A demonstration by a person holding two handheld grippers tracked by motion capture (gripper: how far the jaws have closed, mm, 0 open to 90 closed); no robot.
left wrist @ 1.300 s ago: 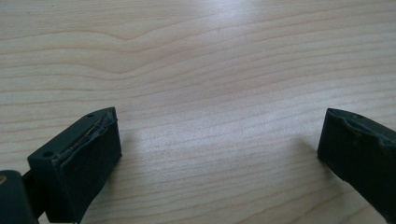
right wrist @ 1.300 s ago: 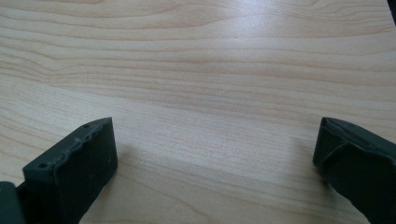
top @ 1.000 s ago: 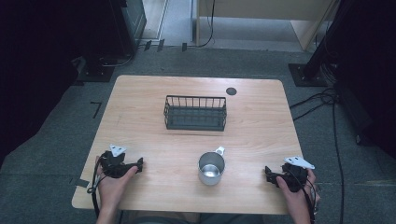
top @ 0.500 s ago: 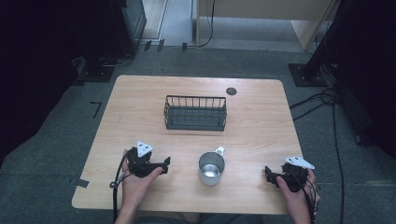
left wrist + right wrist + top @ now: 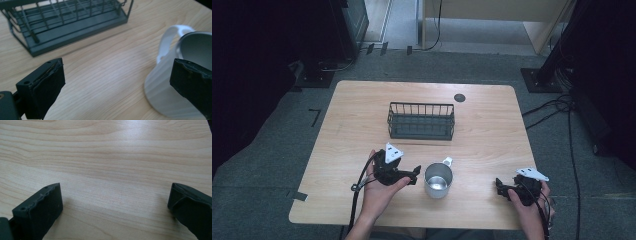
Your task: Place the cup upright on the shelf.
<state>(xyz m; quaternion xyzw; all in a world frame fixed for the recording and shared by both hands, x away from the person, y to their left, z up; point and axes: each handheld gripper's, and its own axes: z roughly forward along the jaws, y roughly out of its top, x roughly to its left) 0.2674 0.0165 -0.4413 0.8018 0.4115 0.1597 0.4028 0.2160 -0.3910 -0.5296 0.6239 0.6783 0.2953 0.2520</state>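
Note:
A white metal mug [image 5: 438, 180] with a white handle stands upright on the wooden table [image 5: 492, 125], near its front middle. My left gripper [image 5: 415, 174] is just left of the mug, open, jaws pointing right. In the left gripper view the mug [image 5: 175, 82] sits at the right, partly behind the right jaw, and bare wood lies between the jaws [image 5: 117, 87]. My right gripper [image 5: 500, 188] rests near the table's front right corner, open, over bare wood [image 5: 115, 202]. A dark wire basket [image 5: 421, 120] stands behind the mug.
The wire basket [image 5: 67, 22] is empty and sits mid-table. A small dark round disc [image 5: 459, 98] lies on the table behind it. Cables [image 5: 552, 110] run over the grey floor to the right of the table.
My left gripper has moved right along the table's front, from the left corner up to the mug's left side. The right gripper and the mug have stayed put.

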